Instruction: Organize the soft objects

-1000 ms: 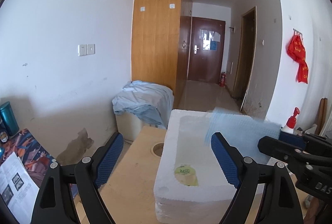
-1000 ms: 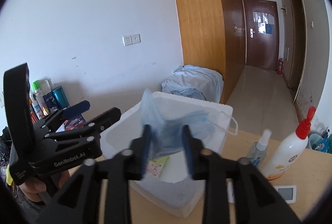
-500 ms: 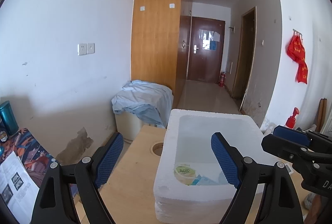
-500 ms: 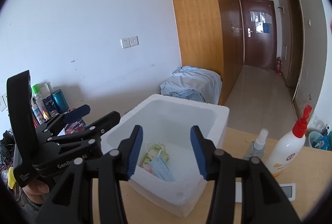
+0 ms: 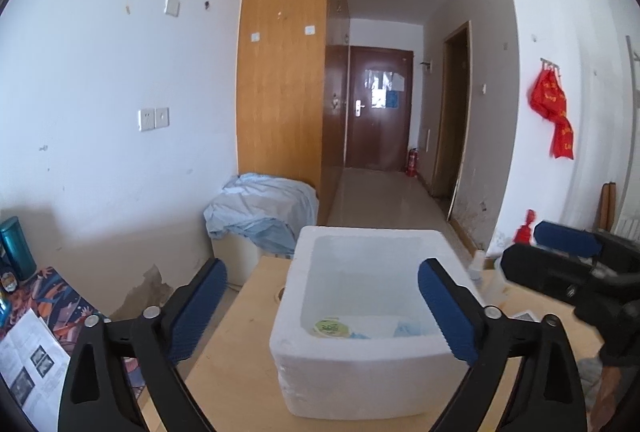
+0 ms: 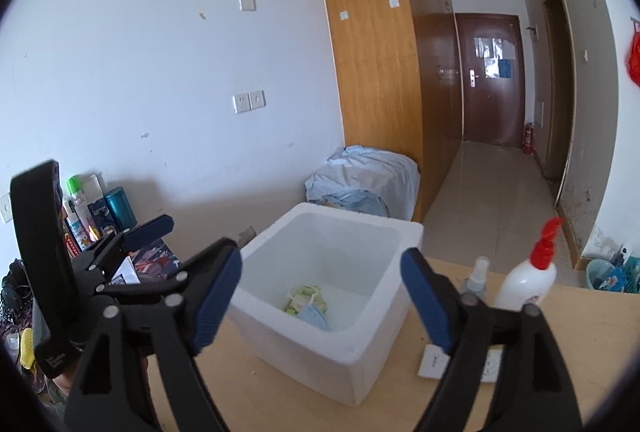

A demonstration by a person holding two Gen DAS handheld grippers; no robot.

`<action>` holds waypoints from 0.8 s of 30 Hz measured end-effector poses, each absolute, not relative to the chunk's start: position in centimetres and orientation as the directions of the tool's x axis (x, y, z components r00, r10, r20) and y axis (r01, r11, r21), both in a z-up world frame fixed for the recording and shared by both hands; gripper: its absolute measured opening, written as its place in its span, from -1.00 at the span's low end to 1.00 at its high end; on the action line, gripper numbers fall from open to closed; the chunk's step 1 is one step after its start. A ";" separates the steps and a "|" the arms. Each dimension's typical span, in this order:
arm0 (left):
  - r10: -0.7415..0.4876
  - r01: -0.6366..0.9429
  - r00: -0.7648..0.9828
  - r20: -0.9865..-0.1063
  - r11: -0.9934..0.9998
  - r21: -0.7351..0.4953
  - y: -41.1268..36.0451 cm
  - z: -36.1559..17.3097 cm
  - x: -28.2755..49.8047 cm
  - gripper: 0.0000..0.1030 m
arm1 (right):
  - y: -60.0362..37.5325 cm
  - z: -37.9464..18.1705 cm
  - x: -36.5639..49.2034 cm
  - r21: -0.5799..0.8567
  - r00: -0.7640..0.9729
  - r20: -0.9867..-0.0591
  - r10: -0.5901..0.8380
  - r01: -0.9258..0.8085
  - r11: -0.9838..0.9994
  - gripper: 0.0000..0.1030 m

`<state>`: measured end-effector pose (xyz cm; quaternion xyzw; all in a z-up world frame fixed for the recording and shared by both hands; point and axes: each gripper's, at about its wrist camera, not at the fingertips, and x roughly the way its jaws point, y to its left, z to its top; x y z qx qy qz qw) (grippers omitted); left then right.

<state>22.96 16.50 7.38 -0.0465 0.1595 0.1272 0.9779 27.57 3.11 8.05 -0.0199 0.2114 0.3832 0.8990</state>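
Note:
A white foam box (image 5: 372,364) (image 6: 332,344) stands on the wooden table (image 5: 236,348). Inside it lie a light blue face mask (image 6: 314,317) (image 5: 408,328) and a green and yellow packet (image 6: 306,296) (image 5: 330,327). My left gripper (image 5: 320,312) is open and empty, held in front of the box. My right gripper (image 6: 320,296) is open wide and empty, above the box's near side. Each gripper also shows in the other's view, the right one (image 5: 568,260) and the left one (image 6: 132,244).
A white glue bottle with a red cap (image 6: 528,272), a small spray bottle (image 6: 476,278) and a white card (image 6: 436,366) stand right of the box. Bottles and cans (image 6: 92,212) and a magazine (image 5: 28,352) lie left. A blue cloth bundle (image 5: 260,212) sits beyond the table.
My right gripper let go of the blue mask, which dropped into the foam box, and its jaws opened wide and drew back. The left gripper stayed open and barely moved.

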 end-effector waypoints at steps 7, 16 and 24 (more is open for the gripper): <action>0.153 -0.186 0.939 -0.309 0.979 -0.079 14.6 8.5 19.5 0.99 | 0.8 9.3 24.4 0.124 0.640 -0.350 0.684 -0.692 0.711 1.00; 0.128 -0.145 0.952 -0.277 0.988 -0.043 11.1 9.3 14.7 0.99 | -2.0 10.4 19.9 0.105 0.670 -0.291 0.683 -0.688 0.719 1.00; 0.132 -0.139 0.967 -0.217 0.990 -0.016 8.3 10.5 10.0 0.99 | -4.9 10.9 15.9 0.104 0.691 -0.244 0.680 -0.679 0.727 1.00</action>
